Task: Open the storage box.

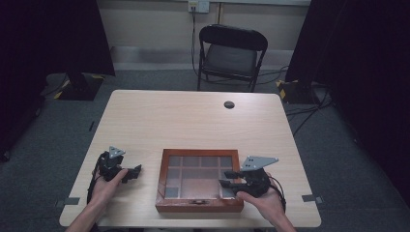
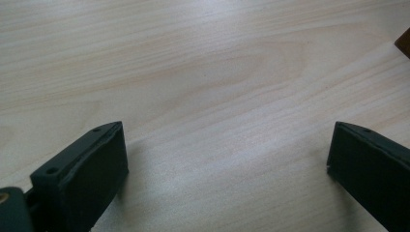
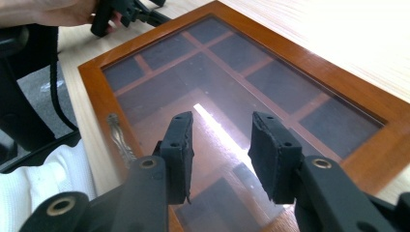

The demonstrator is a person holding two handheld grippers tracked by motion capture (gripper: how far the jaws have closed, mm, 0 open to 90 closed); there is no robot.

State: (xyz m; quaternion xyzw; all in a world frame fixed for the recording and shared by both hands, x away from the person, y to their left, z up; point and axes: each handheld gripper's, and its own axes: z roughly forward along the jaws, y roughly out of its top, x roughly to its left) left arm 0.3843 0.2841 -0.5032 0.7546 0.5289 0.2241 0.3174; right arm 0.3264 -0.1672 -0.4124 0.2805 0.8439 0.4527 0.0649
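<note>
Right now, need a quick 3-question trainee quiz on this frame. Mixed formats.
1. True or false: the wooden box has its glass lid closed.
2. Which gripper hovers over the box? A) left gripper B) right gripper
3. Fill in: both grippers' jaws are ____.

Key:
1. True; the lid lies flat, latch at the person's edge.
2. B; the left one is over bare table.
3. Open, nothing between them.

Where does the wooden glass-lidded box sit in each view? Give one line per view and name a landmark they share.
High view: the wooden glass-lidded box lies at the table's near edge, centre, closed, between the two grippers.
Left gripper view: a brown corner at the right edge, probably the box.
Right gripper view: it spreads beneath the open jaws.
Shared landmark: the pale wooden table.
</note>
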